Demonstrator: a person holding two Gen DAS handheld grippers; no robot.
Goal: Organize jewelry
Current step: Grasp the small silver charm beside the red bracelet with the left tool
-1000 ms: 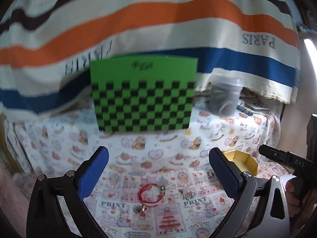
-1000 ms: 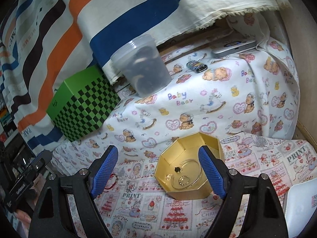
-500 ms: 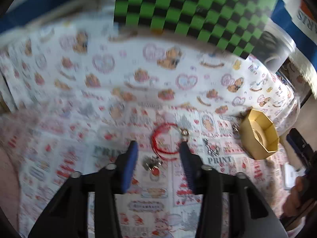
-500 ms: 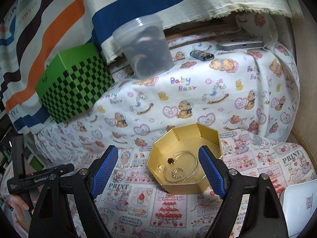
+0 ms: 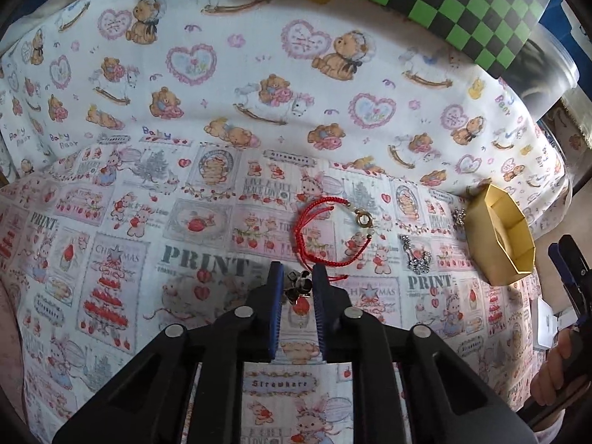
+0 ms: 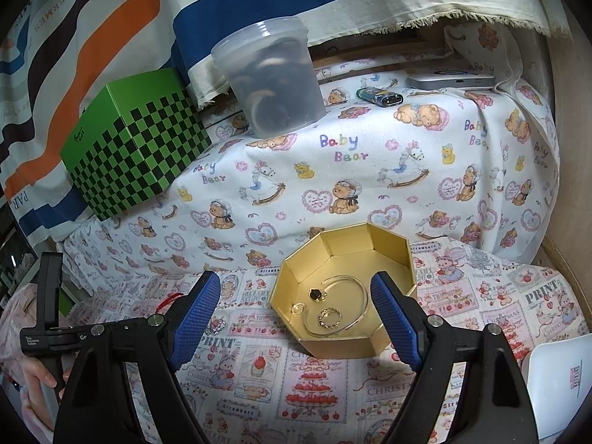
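Observation:
My left gripper (image 5: 298, 275) is down on the printed cloth with its fingers closed on a small dark metal charm (image 5: 298, 284). A red cord bracelet (image 5: 321, 235) with a gold ring lies just beyond the fingertips. A silver sparkly piece (image 5: 417, 257) lies to the right, near the gold octagonal box (image 5: 497, 236). My right gripper (image 6: 294, 314) is open, above the cloth in front of the gold box (image 6: 388, 255), which holds a clear bangle (image 6: 353, 305), a ring (image 6: 329, 318) and a dark stud (image 6: 315, 295).
A green and black checkered box (image 6: 133, 148) and a clear plastic tub (image 6: 273, 77) stand at the back on the bear-print cloth. A lighter (image 6: 379, 96) and a flat silver device (image 6: 451, 80) lie behind. A white object (image 6: 562, 381) sits at the right.
My left gripper has dropped to the cloth and closed from wide open onto the small charm below the red bracelet. My right gripper has stayed open and shifted slightly over the gold box.

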